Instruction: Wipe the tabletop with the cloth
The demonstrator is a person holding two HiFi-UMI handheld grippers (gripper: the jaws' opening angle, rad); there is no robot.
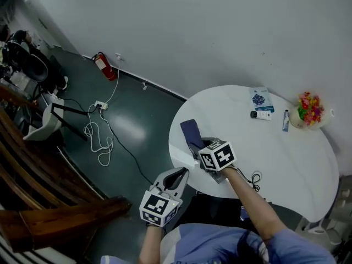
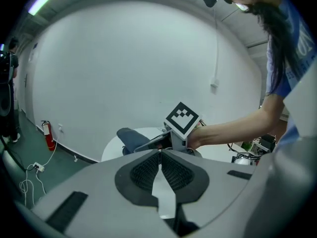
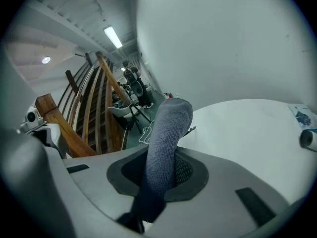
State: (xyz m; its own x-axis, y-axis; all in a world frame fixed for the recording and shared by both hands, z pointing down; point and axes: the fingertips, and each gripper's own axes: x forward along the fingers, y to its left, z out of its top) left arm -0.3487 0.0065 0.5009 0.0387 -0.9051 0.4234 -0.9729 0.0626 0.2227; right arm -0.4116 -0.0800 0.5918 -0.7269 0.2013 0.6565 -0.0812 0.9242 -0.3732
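Since nothing lies between them, the left tongs (image 1: 177, 175) are seen with their ribbed pads (image 2: 146, 171) pressed together. They are held off the near edge of the round white table (image 1: 286, 164), above the dark floor. No part in the wipe is called for from them, and they are best kept clear of the rim.

Just beyond, the right tongs (image 1: 201, 147) are clamped on the dark grey-blue knitted cloth (image 1: 190, 132). It is gripped at one end and rises from the jaws in a folded roll, its free end arching over the table's near-left edge. Whether that end touches the surface cannot be told.

The step in hand is judged to be the start of a stroke. For it to be done well, the right tongs should be tipped down until a broad flat of cloth, not only the folded tip, is laid on the tabletop. Light, even pressure should be kept so that the hard jaws are not scraped along it. A thin black cable (image 1: 254, 176) at the near rim should be skirted, and overlapping passes are best drawn across the bare middle.

Farther off, a blue printed packet (image 1: 260, 98), a small white tube (image 1: 285, 120) and a pale pot of bright flowers (image 1: 311, 110) stand near the far rim. These are likely to be knocked unless wiped around or first moved aside.
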